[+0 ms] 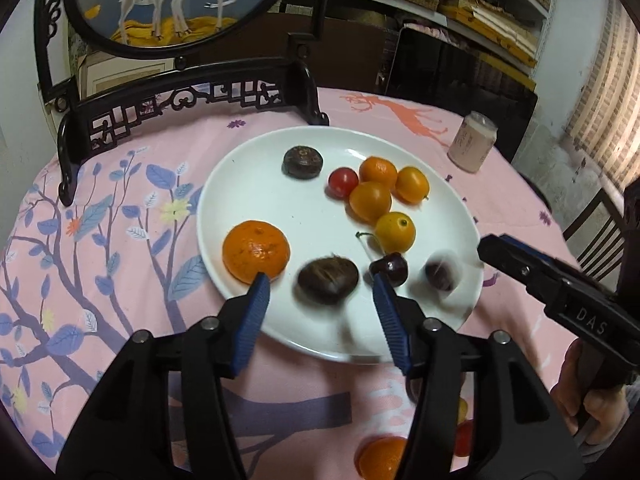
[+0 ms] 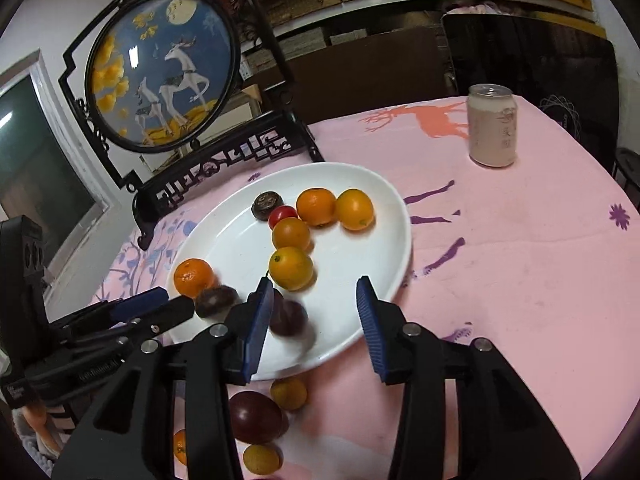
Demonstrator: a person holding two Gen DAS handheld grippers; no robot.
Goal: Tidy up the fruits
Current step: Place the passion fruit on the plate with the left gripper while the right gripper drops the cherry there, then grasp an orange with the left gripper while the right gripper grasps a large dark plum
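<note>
The left gripper (image 1: 322, 286) hangs open and empty above the near rim of the round white ceramic plate (image 1: 256, 184), a brown chestnut (image 1: 328, 280) below its jaws. The right gripper (image 2: 316, 294), marked "DAS", is also open and empty, over a blurred dark fruit (image 2: 288, 318). Bare pink cloth (image 2: 520, 264) lies right; a pale drink can (image 2: 492, 126) stands far right.

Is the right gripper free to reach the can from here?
Probably yes. The right gripper is open and empty, and only bare pink cloth lies between it and the upright can.
</note>
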